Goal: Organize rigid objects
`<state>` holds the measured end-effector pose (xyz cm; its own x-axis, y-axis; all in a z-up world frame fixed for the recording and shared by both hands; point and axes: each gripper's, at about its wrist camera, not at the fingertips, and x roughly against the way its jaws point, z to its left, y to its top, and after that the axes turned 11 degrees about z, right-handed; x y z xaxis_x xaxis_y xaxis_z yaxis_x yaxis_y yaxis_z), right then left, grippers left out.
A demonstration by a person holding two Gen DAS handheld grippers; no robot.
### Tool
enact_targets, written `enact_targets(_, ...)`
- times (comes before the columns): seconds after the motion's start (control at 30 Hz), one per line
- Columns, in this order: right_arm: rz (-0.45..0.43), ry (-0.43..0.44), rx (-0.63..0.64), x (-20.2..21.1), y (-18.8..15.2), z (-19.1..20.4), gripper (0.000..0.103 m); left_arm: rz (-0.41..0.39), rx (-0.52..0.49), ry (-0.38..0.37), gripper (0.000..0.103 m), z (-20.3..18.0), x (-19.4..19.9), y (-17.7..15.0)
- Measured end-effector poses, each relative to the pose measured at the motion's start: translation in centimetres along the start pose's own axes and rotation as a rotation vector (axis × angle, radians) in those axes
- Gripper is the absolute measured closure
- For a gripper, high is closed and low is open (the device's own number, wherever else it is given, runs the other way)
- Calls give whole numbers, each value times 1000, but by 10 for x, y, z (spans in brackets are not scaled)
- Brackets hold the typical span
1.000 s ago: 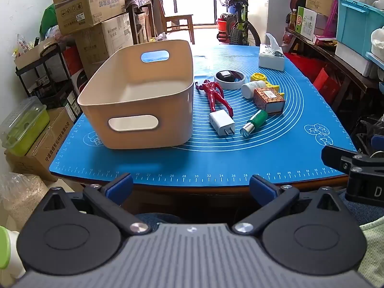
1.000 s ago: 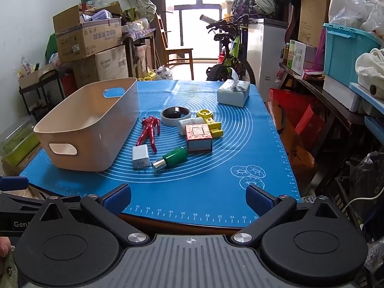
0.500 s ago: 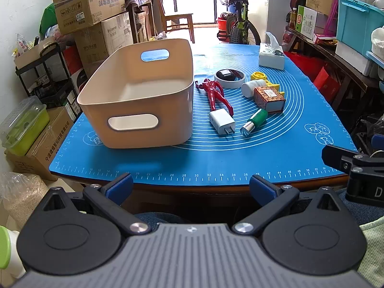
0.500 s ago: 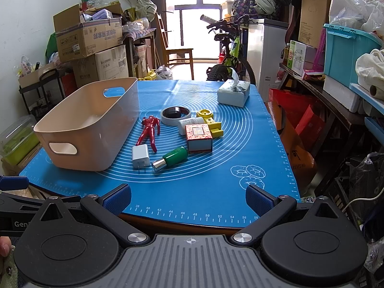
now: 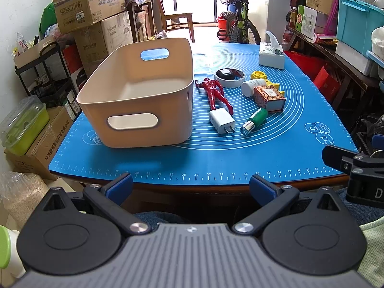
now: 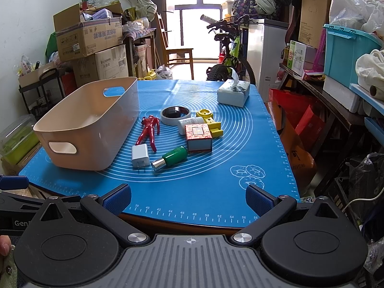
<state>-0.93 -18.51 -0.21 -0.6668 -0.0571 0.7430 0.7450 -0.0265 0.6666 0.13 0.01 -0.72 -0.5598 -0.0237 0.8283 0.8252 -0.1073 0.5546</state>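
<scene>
A beige bin (image 5: 134,110) (image 6: 86,129) stands empty on the left of the blue mat (image 5: 276,148). Beside it lie a red figure (image 5: 214,91) (image 6: 148,130), a white charger (image 5: 222,121) (image 6: 140,154), a green bottle (image 5: 255,121) (image 6: 171,158), a patterned box (image 5: 270,97) (image 6: 199,136), a white bottle (image 5: 252,86), a yellow toy (image 6: 211,122) and a tape roll (image 5: 229,76) (image 6: 175,115). My left gripper (image 5: 190,187) and right gripper (image 6: 188,198) are open and empty, held back at the table's near edge.
A tissue box (image 5: 271,56) (image 6: 234,93) sits at the far right of the mat. Cardboard boxes (image 5: 91,16) stack on the left, a shelf with a teal crate (image 6: 348,48) on the right, a bicycle (image 6: 228,55) behind the table.
</scene>
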Motion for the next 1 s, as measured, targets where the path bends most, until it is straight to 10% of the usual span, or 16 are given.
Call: enact_targets(1.0, -4, -3, 3, 3, -1, -1, 3, 2, 0, -1, 1, 0, 0, 0)
